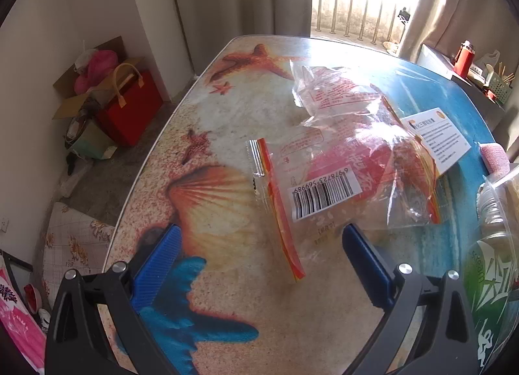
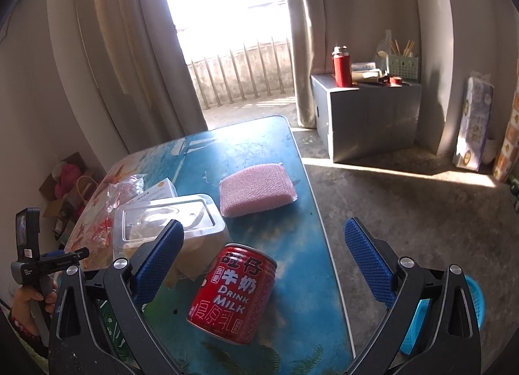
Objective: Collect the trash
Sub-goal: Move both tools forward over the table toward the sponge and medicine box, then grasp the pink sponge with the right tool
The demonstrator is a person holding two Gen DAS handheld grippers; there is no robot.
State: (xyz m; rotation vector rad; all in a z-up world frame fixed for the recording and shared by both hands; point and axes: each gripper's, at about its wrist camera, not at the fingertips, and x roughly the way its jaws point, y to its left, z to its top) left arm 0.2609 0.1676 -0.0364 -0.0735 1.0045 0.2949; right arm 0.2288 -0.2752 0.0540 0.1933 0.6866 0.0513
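In the left wrist view a clear plastic wrapper with a barcode (image 1: 321, 193) lies flat on the beach-print table (image 1: 207, 109). A second crumpled clear wrapper (image 1: 334, 93) lies beyond it. My left gripper (image 1: 262, 239) is open, just above the table, its blue fingers on either side of the barcode wrapper's near end. In the right wrist view a red milk can (image 2: 235, 294) lies on its side on the table (image 2: 301, 245). My right gripper (image 2: 264, 235) is open and empty, above the can.
A white card (image 1: 438, 138), a pink sponge (image 2: 256, 188), a clear lidded container (image 2: 168, 222) and a green-labelled bottle (image 1: 489, 281) are on the table. A blue basket (image 2: 473, 307) stands on the floor at right. Boxes and a red bag (image 1: 129, 109) stand at left.
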